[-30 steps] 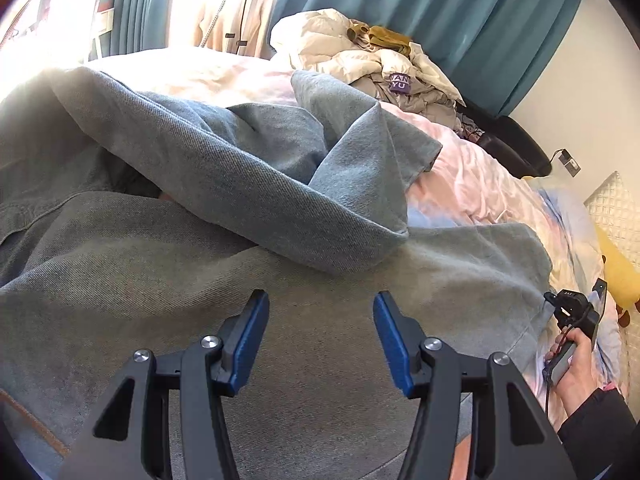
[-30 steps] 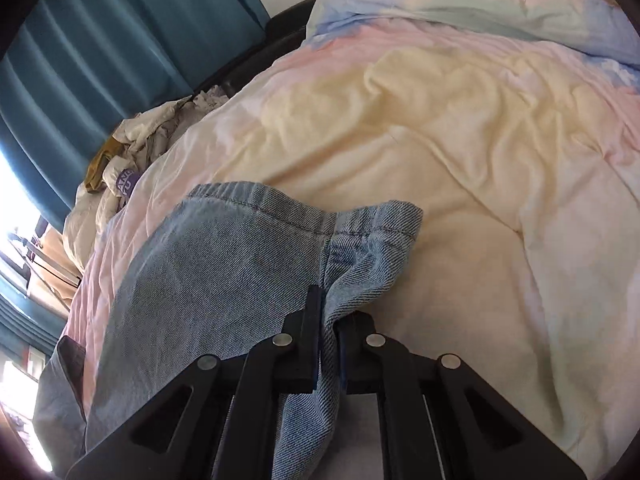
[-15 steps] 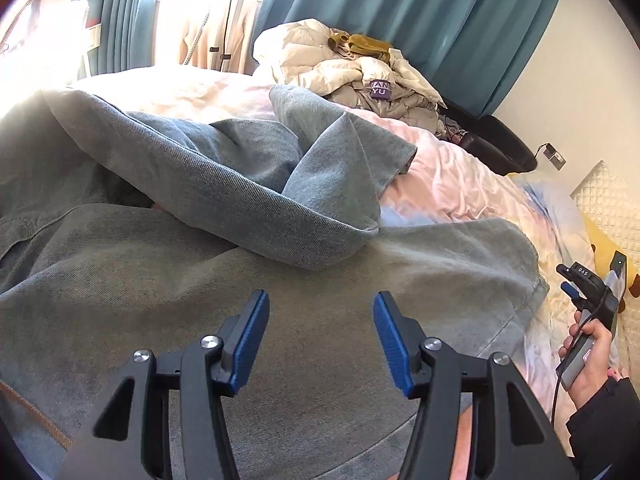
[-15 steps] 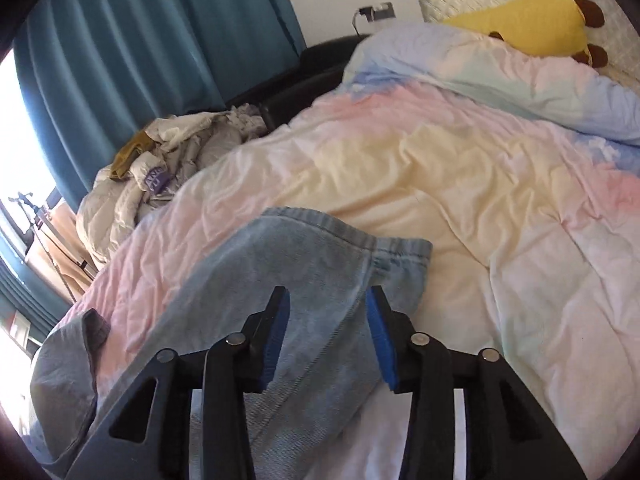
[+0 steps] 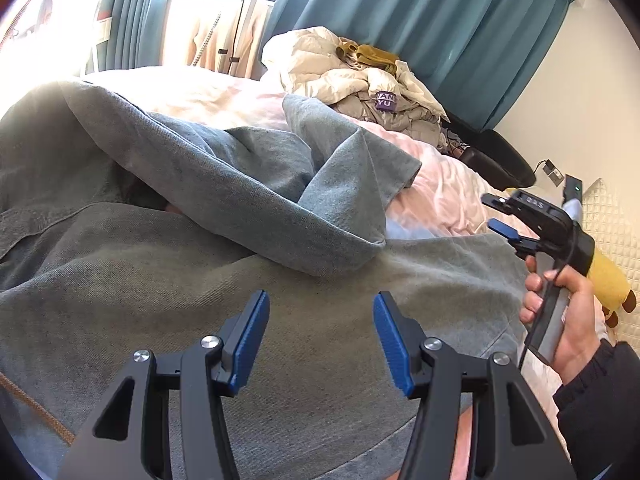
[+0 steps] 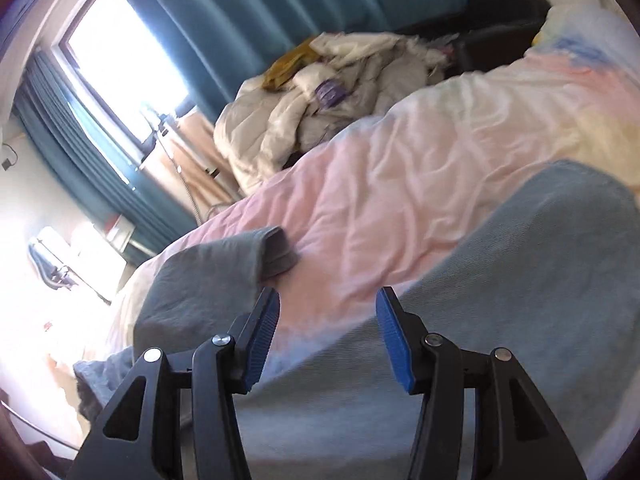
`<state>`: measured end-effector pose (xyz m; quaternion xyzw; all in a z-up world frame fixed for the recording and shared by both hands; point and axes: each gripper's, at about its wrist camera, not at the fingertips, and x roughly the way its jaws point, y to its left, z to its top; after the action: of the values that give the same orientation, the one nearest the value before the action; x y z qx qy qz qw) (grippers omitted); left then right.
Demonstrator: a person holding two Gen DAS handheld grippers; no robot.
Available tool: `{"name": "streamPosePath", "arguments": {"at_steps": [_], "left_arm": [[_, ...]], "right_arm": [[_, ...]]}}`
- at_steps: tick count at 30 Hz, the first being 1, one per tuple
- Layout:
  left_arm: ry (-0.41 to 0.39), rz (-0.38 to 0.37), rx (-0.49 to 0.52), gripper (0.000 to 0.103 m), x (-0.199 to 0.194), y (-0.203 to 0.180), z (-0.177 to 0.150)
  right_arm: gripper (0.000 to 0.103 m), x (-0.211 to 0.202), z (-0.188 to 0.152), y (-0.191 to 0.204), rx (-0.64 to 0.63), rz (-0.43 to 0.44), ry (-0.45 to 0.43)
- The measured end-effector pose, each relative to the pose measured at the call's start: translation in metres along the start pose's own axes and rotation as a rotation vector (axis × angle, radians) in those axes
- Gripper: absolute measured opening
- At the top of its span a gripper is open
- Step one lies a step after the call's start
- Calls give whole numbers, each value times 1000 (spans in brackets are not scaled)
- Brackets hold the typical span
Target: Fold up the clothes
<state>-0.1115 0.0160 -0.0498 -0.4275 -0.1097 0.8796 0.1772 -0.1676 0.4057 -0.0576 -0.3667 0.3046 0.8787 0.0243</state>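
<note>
Denim garment, grey-blue and heavy-looking [image 5: 248, 280], sprawls over the pink quilted duvet [image 5: 436, 184], filling the left wrist view's lower half. Soft but thick, it should drape, not slip; its hemmed cuff [image 5: 384, 168] looks best to pinch. Left gripper [image 5: 320, 336] hovers half-spread, empty. Right gripper [image 6: 326, 332] is opening, nothing between its blue ribbed pads.

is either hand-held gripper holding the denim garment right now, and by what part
Neither. The left hand-held gripper hovers open above the denim garment; the right hand-held gripper is opening, with nothing between its jaws.
</note>
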Motion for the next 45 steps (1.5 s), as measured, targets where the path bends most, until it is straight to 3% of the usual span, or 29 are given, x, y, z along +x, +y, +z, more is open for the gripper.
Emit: {"name": "streamPosePath", "arguments": {"at_steps": [4,8,13,15,16,17,26,33,40,45], "left_arm": [[1,6,-31,56,8,16,5],[1,-7,-75,56,16,31,9],[-6,-44,-106,56,20,46,6],[-1,-45,-121,56,21,53,3],[3,-52,-135,56,22,55,2],[6,-61,-150,56,22,58,1],[-90,-102,-167,56,-8,61,-1],[-112,-121,-165,56,-19,61,-5],[-113,-115,-128,56,-22,56,-9],[-126,-103,-134,56,-28,59,-12]], "right_arm": [[51,70,2,31,40,60,113],[51,116,8,52,41,70,149],[50,149,13,60,45,-11,147],[40,154,12,58,55,-33,144],[13,152,13,60,50,-33,131],[4,146,13,63,37,-26,111],[3,26,64,92,9,0,-163],[3,-75,98,84,30,-77,-343],[2,-139,101,68,59,-153,-427],[2,-175,103,59,89,-159,-481]]}}
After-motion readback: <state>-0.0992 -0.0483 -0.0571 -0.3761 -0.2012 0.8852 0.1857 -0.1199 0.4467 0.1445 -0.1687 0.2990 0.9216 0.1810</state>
